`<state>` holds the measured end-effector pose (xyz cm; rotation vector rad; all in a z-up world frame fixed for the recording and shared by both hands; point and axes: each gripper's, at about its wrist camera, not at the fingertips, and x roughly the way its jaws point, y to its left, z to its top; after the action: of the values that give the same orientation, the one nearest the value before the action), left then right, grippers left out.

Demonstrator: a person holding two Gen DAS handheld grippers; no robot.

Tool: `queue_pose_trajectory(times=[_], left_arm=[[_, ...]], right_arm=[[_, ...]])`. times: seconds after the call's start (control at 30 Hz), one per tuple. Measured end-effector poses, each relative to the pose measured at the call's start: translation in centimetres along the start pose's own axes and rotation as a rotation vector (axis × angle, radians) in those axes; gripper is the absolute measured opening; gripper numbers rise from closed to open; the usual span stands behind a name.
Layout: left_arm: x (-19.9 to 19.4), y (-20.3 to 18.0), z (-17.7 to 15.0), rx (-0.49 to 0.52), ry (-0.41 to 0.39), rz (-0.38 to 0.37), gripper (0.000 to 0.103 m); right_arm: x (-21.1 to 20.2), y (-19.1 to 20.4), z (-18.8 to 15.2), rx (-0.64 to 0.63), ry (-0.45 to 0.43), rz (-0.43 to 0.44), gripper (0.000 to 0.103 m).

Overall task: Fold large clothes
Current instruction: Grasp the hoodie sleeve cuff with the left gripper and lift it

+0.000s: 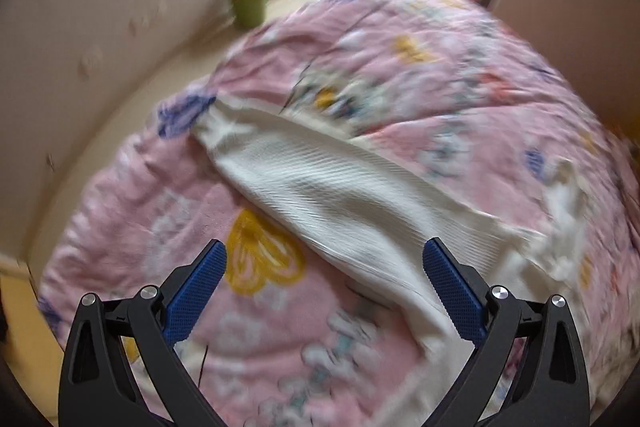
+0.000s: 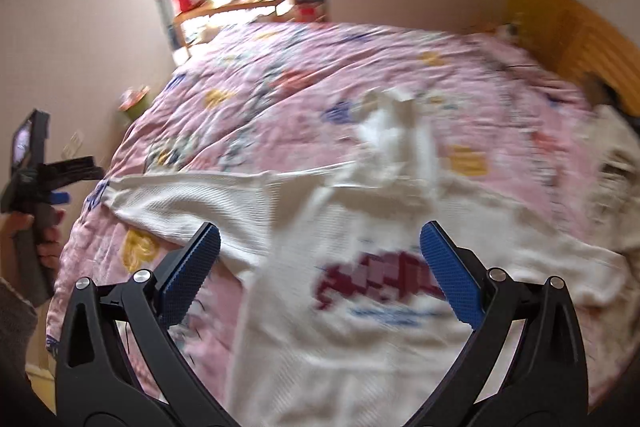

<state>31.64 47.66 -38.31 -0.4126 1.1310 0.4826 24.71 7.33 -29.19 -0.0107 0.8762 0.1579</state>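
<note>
Blue textured fingers (image 2: 448, 275) spread wide above ribbed white sweater (image 2: 360, 347).

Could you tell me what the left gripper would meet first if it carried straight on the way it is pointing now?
Most likely the white sweater's sleeve, which lies stretched across the pink floral bedspread right ahead of the open left gripper. Depth is blurred, so it might touch the bedspread just before the sleeve.
</note>
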Motion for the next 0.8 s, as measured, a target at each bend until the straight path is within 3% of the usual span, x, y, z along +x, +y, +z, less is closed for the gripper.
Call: queue_pose_trajectory(times=[0.13,0.23,0.37,0.57,0.63,0.7,0.73,0.77,0.8], left_arm=[[12.6,4.4,2.5,-0.03,0.115,0.068,0.095],[18.3,7.0,4.3,-0.066,0.153,0.088,0.095],[22.8,9.8,6.5,-0.12,0.187,0.043,0.095],[25.3,12.0,9.2,-0.21,0.121,0.023,0.093],[25.6,12.1,9.5,-0.21,0.11,0.035,0.084],[25.2,12.0,9.7,-0.201,0.097,0.053,0.055],[24.6,12.0,9.8,-0.199,0.093,0.054,0.047],[24.1,11.9,9.7,-0.196,0.093,0.042,0.029],[23.4,11.6,9.6,-0.182,0.095,0.028,0.02]], right_arm=[[8.5,4.9,0.4,0.009,0.01,0.044,0.097],[12.9,7.5,0.3,-0.004,0.039,0.108,0.097],[19.4,12.1,-0.8,-0.089,0.114,0.207,0.097],[25.9,17.3,-2.9,-0.109,0.157,0.233,0.097],[27.1,17.7,-3.5,-0.088,0.168,0.246,0.097],[28.0,18.2,-3.7,-0.076,0.181,0.27,0.097],[28.4,18.4,-3.8,-0.073,0.185,0.28,0.097],[28.9,18.7,-4.0,-0.073,0.183,0.289,0.097],[29.3,18.8,-4.0,-0.076,0.179,0.292,0.097]])
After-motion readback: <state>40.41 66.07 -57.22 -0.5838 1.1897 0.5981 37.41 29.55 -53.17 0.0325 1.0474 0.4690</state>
